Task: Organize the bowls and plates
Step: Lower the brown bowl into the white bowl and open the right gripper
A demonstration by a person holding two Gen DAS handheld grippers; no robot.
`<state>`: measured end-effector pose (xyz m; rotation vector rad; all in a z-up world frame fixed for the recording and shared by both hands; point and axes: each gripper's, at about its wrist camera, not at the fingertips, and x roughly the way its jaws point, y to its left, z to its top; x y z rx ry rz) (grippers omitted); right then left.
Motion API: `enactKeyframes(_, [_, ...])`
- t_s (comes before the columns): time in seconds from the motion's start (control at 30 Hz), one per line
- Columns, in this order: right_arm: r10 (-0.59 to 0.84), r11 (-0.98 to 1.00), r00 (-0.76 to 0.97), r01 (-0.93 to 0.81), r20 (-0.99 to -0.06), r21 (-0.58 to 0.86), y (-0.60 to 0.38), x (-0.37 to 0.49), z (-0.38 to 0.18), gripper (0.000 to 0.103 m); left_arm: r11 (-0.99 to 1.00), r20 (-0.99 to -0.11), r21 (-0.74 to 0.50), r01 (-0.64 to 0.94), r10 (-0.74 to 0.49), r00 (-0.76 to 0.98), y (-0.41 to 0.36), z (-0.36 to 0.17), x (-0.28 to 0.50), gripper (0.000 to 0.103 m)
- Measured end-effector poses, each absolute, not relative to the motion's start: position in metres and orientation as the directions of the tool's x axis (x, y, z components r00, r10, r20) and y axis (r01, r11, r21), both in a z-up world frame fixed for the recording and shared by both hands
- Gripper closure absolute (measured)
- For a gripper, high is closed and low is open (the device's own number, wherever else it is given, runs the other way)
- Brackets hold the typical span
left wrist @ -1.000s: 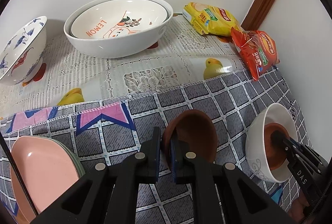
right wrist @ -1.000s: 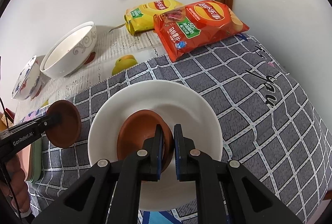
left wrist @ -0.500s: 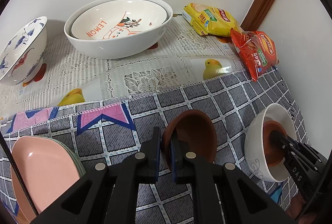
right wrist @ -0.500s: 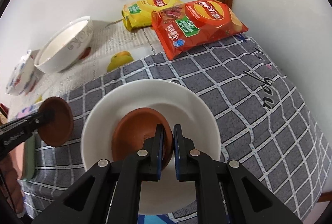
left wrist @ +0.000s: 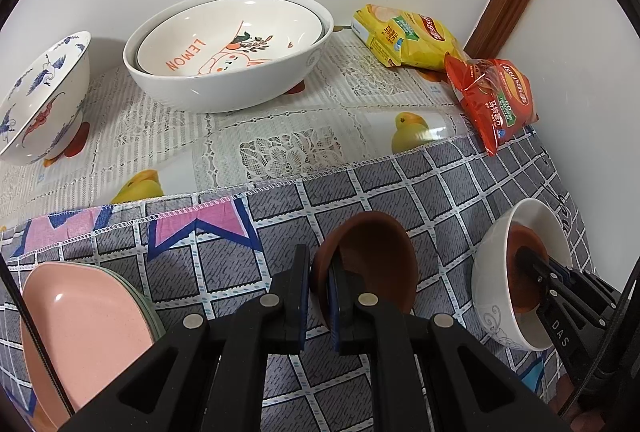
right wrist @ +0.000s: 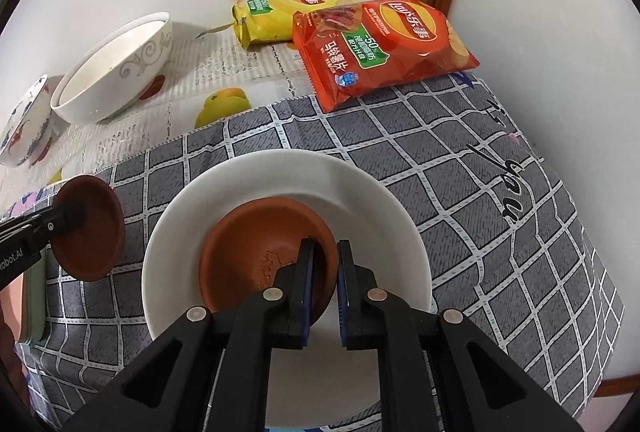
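My left gripper (left wrist: 319,274) is shut on the rim of a small brown bowl (left wrist: 372,260) and holds it above the grey checked cloth; it also shows in the right wrist view (right wrist: 90,228). My right gripper (right wrist: 325,264) is shut on the rim of a second brown bowl (right wrist: 260,252) that sits inside a white bowl (right wrist: 360,191). The white bowl shows in the left wrist view (left wrist: 490,272) with the right gripper (left wrist: 532,264) inside it.
A large white bowl with a LEMON bowl nested in it (left wrist: 228,47) and a blue-patterned bowl (left wrist: 40,99) stand at the back. Stacked pink and green plates (left wrist: 80,332) lie front left. Yellow (left wrist: 404,35) and red (left wrist: 496,99) chip bags lie by the walls.
The right gripper with its brown bowl and the white bowl have shifted slightly in view. The left gripper keeps its brown bowl in nearly the same place.
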<state>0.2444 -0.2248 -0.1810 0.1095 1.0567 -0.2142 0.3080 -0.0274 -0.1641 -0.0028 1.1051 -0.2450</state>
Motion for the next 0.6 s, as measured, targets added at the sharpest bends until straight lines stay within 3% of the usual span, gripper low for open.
enactKeyframes(0.6, [-0.170,0.974,0.448,0.211,-0.878,-0.082,-0.2209,0.2464,-0.1844,0.089,0.973,-0.882,-0.124,0.196,-0.198,0.427,-0.0268,-0.1620,0.3064,0.093])
